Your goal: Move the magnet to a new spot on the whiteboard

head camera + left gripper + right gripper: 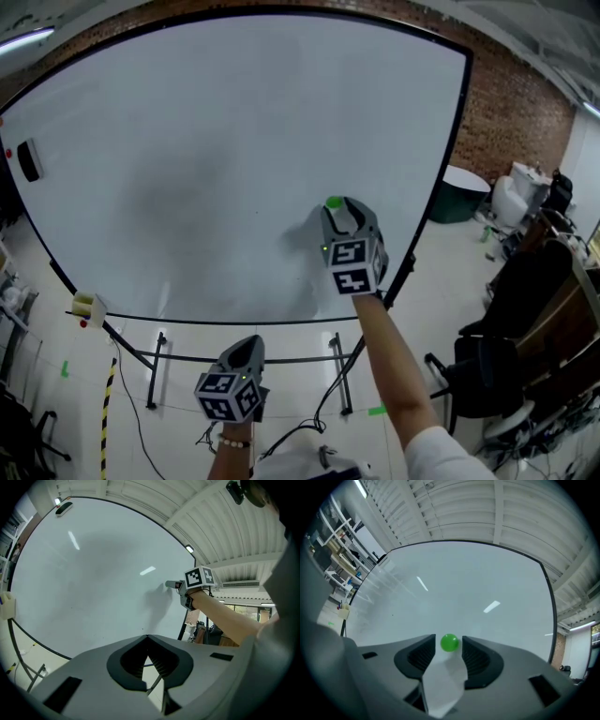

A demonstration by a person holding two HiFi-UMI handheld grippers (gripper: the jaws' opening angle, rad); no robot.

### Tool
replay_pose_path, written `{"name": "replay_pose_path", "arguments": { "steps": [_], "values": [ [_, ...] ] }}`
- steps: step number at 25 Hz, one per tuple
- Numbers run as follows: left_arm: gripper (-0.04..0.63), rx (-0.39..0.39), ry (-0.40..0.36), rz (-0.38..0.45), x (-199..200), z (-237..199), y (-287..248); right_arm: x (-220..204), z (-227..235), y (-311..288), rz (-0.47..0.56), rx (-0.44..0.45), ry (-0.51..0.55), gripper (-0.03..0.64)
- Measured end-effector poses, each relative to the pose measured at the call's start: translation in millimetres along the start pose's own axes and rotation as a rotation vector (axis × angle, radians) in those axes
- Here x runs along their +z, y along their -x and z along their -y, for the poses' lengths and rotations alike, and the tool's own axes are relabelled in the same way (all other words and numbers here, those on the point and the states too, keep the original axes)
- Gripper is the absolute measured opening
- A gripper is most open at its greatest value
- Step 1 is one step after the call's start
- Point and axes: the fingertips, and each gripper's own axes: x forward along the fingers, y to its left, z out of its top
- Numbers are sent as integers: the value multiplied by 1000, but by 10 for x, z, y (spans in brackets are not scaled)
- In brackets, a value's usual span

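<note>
While the green magnet [449, 642] sits stuck on the whiteboard [464, 583], my right gripper [449, 645] has its jaws wide apart, one on each side of it. A slim gap shows on both sides, so the jaws are not pressing on the magnet. Head view: magnet [333, 202] is right of centre on the whiteboard [187, 141], a bit below mid-height, just at the tip of my right gripper [337, 212]. That gripper points level at the board, and its marker cube [354, 265] faces the camera. Its shadow falls on the board just left of it.

My left gripper [147, 638] has its jaws closed tip to tip, with nothing between them. In the head view it [247, 345] hangs low, below the board's bottom edge and well apart from the magnet. From its own view I see the right gripper [171, 584] touching up to the whiteboard [93, 573] at arm's length.

Far left on the board are a black eraser [29, 160] and a small red dot [8, 152] beside it. A pale yellow item [87, 305] sits at the lower left corner. The stand legs [155, 370] are on the floor under the board. There is a brick wall [511, 112] behind on the right, with dark chairs [487, 375] near it.
</note>
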Motion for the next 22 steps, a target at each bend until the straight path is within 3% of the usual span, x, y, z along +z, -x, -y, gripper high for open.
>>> {"name": "replay_pose_path", "arguments": {
  "steps": [22],
  "values": [
    [-11, -23, -1, -19, -26, -35, -5, -22, 17, -71, -53, -38, 46, 140]
  ]
}}
